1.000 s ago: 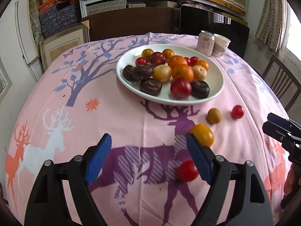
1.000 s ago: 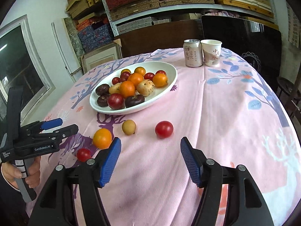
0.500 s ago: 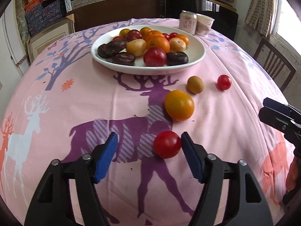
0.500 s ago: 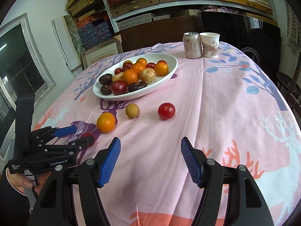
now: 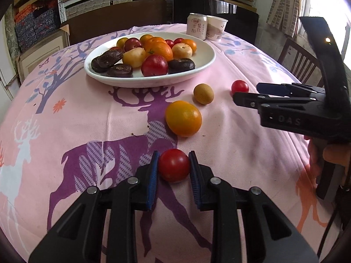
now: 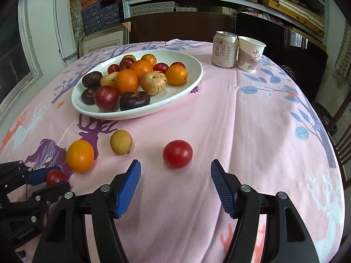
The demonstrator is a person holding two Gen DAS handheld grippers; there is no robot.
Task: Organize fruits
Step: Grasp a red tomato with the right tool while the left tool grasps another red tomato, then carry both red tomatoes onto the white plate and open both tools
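My left gripper [image 5: 173, 168] is shut on a small red tomato [image 5: 174, 165] that rests on the pink tablecloth; it also shows in the right wrist view [image 6: 54, 176]. An orange [image 5: 183, 118], a small tan fruit [image 5: 203, 93] and a second red tomato [image 5: 239, 86] lie loose on the cloth. My right gripper [image 6: 175, 186] is open, just short of the second tomato [image 6: 177, 153]. A white plate [image 6: 186, 87] farther back holds several oranges, red and dark fruits.
A drink can [image 6: 224, 49] and a paper cup [image 6: 250, 53] stand at the back right of the round table. A wooden chair [image 5: 300, 62] is at the right edge. Shelves and a dark chair stand behind the table.
My left gripper has moved forward and closed on the near red tomato. My right gripper has moved closer to the second tomato, still open.
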